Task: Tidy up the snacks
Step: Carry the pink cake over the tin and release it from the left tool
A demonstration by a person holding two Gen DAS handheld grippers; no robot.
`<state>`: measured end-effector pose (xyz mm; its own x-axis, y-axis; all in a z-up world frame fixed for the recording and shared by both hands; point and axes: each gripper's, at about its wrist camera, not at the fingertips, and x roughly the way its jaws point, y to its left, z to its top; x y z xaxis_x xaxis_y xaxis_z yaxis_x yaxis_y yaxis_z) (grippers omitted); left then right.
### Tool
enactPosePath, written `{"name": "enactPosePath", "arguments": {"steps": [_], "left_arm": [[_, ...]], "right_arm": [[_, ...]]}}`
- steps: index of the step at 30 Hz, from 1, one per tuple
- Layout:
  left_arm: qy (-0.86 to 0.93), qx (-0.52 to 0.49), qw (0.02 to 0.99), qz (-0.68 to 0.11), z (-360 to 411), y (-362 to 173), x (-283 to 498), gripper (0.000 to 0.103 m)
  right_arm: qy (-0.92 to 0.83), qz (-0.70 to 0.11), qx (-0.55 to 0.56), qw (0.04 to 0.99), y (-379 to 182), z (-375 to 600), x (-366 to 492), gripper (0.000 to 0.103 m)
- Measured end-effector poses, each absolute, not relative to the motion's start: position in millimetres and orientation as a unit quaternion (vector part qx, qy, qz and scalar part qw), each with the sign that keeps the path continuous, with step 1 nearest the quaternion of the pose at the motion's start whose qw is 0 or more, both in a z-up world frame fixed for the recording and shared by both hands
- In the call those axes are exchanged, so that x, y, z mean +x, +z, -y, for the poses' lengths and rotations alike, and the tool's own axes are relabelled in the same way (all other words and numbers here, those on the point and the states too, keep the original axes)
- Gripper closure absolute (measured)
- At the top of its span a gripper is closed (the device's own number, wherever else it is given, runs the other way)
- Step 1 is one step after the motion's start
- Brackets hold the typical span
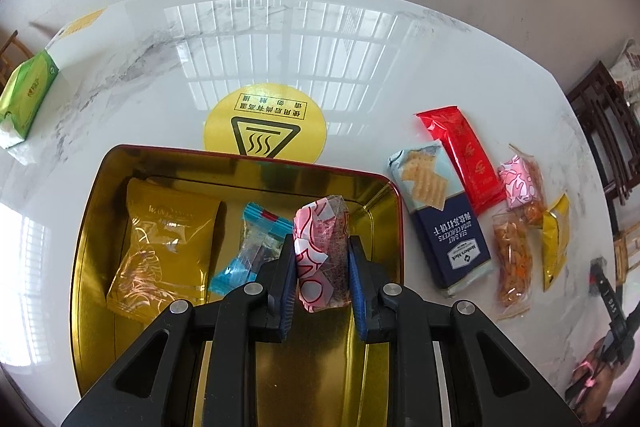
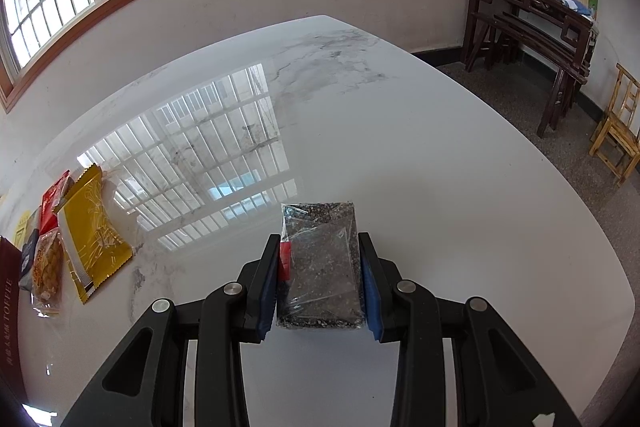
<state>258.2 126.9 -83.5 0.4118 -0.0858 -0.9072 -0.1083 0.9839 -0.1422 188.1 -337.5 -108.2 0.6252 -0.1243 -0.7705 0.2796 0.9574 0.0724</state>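
Observation:
In the left wrist view my left gripper point(image 1: 322, 251) is shut on a pink-and-white wrapped snack point(image 1: 322, 251), held upright over the gold tin point(image 1: 96, 195). Inside the tin lie a gold packet point(image 1: 164, 247) and a blue-wrapped candy point(image 1: 256, 243). To the right of the tin on the white table lie a sea salt cracker pack point(image 1: 438, 215), a red packet point(image 1: 464, 159), a pink snack point(image 1: 520, 181), a clear bag of orange snacks point(image 1: 512, 259) and a yellow packet point(image 1: 556, 239). In the right wrist view my right gripper point(image 2: 320, 267) is shut on a dark seeded bar in clear wrap point(image 2: 320, 267), above the bare table.
A yellow round warning sticker point(image 1: 264, 123) lies beyond the tin. A green tissue pack point(image 1: 26, 95) sits at the table's far left. The right wrist view has a gold packet point(image 2: 94, 227) and other snacks at the left, a dark wooden side table point(image 2: 528, 23) and a wooden chair point(image 2: 618, 123) beyond.

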Motion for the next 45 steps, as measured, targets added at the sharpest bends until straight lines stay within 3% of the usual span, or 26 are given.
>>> {"name": "enactPosePath", "arguments": {"steps": [8,13,27,45], "left_arm": [[0.017,-0.058,0.842,-0.536,-124,-82,257,0.076],[0.027,-0.022,0.858,-0.512,-115,-70,247,0.068],[0.041,0.01,0.89,-0.454,-89,-37,180,0.057],[0.082,0.013,0.91,-0.407,-120,-21,128,0.052]], "right_arm": [[-0.115,-0.42,0.088,0.896,-108,336,187,0.07],[-0.115,-0.42,0.087,0.896,-107,336,186,0.07],[-0.115,-0.42,0.086,0.896,-107,336,187,0.07],[-0.13,-0.43,0.049,0.892,-107,325,187,0.07]]}}
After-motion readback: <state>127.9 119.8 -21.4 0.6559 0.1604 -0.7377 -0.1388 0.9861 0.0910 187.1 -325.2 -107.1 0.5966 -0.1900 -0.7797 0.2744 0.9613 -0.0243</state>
